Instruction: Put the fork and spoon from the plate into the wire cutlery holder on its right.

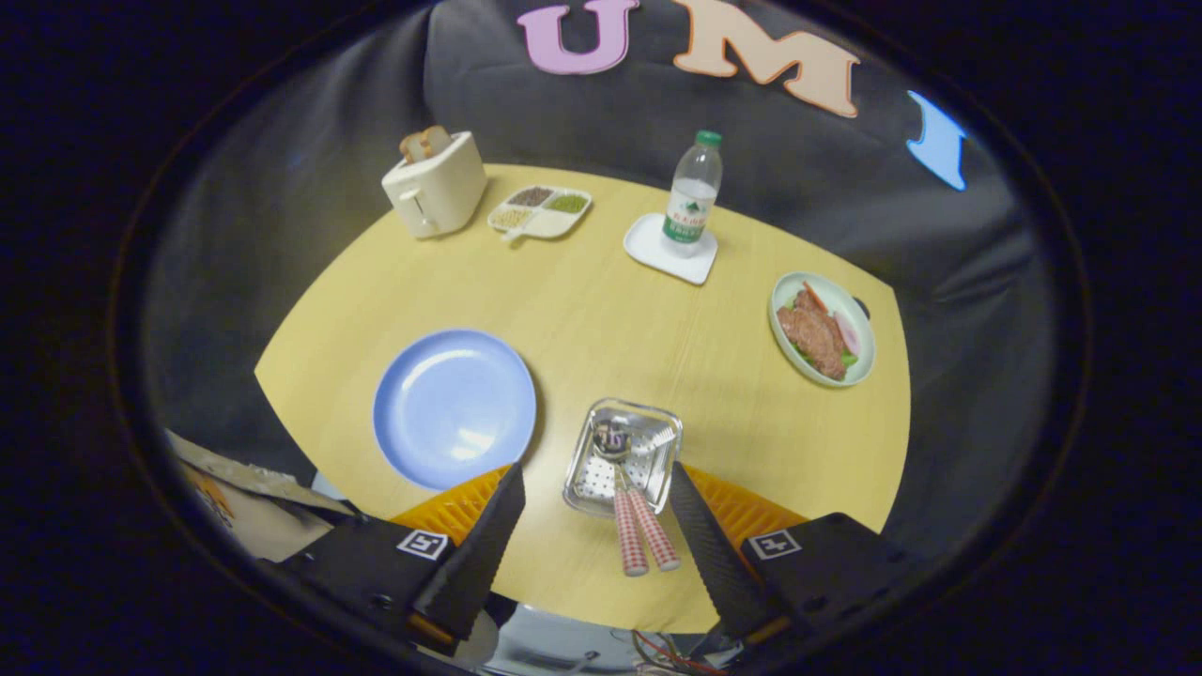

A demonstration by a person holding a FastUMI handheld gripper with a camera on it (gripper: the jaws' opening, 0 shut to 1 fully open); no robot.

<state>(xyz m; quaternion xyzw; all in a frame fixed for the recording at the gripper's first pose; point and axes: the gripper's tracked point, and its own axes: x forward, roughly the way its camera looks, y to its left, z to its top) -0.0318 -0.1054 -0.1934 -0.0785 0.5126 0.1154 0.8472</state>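
Fork and spoon both sit in the wire cutlery holder, heads down in the metal basket and their red-checked handles leaning out over its near rim toward 6 o'clock. The holder stands just ahead of the jaws, and the two handles end in the gap between the fingers without touching either one. The gripper hovers with its jaws spread wide and holds nothing. The blue plate lies bare at 9 o'clock from the holder, just beside it on the yellow surface. Farther off, a toaster and a divided dish stand at 11 o'clock, a water bottle on a white coaster at 12 o'clock, and a plate of food at 2 o'clock.
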